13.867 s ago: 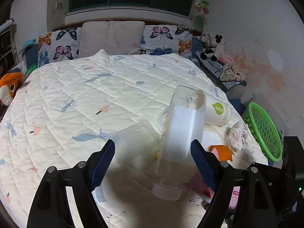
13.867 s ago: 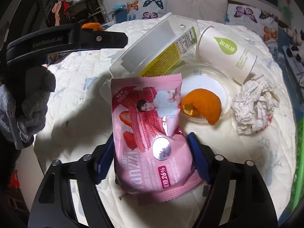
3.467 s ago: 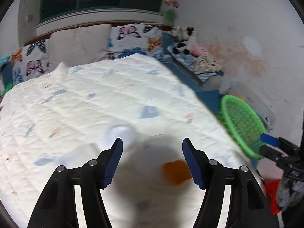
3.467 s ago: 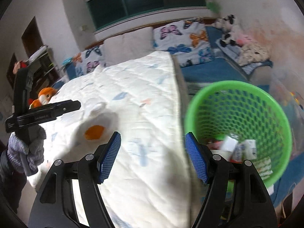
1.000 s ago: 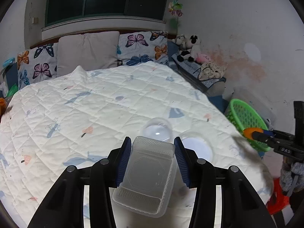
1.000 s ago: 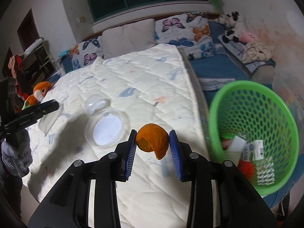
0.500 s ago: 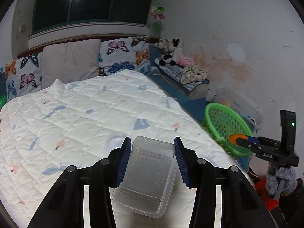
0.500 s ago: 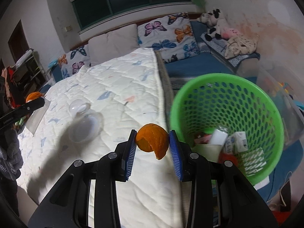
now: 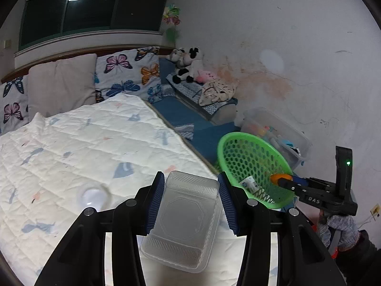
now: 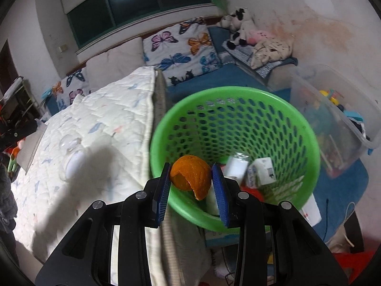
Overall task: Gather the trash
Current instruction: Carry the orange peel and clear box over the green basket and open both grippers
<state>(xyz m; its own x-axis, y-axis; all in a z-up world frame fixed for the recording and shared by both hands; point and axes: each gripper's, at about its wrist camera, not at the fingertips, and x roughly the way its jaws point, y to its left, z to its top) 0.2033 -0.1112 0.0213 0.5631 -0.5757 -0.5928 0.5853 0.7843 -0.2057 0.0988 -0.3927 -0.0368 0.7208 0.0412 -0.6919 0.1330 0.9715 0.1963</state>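
My left gripper [image 9: 191, 205] is shut on a clear plastic container [image 9: 183, 221], held above the bed's right edge. My right gripper [image 10: 191, 186] is shut on an orange peel [image 10: 190, 176], which hangs over the near rim of the green mesh basket [image 10: 307, 128]. In the left wrist view the same basket [image 9: 228, 140] stands on the floor beside the bed, with the right gripper [image 9: 283, 180] and the peel [image 9: 276, 177] over it. Cartons and wrappers [image 10: 259, 171] lie in the basket. A clear domed lid [image 9: 94, 196] rests on the quilt [image 9: 71, 147].
A clear storage bin [image 10: 333, 109] of toys stands behind the basket, by the stained wall. Plush toys [image 9: 188, 66] and a folded cloth lie on a blue mat. Butterfly pillows [image 9: 126, 71] line the headboard. A gloved hand [image 9: 338, 228] holds the right gripper.
Both grippers have swung right, off the bed toward the basket. The peel now hangs over the basket's rim, and the container has reached the bed's right edge.
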